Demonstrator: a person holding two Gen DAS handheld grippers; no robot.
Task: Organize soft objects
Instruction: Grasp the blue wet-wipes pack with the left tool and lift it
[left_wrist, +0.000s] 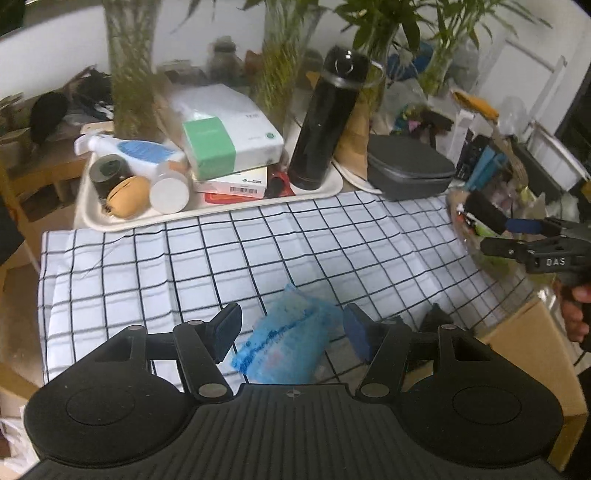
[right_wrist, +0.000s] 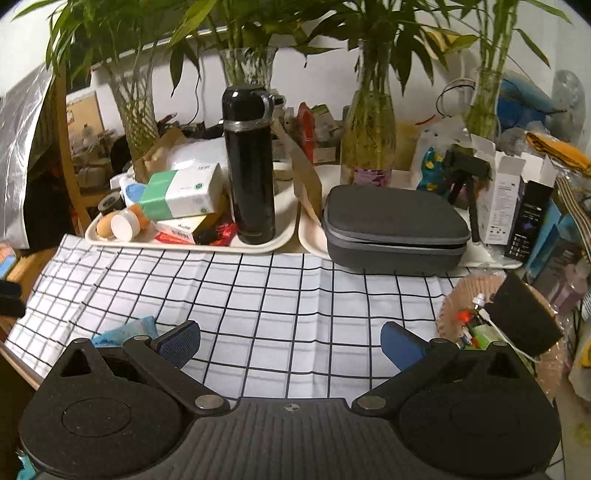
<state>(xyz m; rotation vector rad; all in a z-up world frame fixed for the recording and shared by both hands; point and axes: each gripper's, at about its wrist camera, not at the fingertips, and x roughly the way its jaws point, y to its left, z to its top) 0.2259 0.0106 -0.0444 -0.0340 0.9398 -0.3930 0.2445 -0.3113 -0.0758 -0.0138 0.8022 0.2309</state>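
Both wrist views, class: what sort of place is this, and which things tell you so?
Probably a home, at a cluttered table used for storage. A checked cloth covers it, trays hold household bits such as a black flask and tissue packs, and bamboo stems stand in glass vases behind.

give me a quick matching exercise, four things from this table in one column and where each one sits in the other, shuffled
Things:
1. black flask
2. grey zip case
3. blue soft bundle
4. black sponge block

Places:
a. on the checked cloth, between the left hand-held gripper's open fingers
b. in the woven basket on the right
c. upright on the left tray
d. lying on the right tray

Pairs: 1-c, 2-d, 3-a, 4-b
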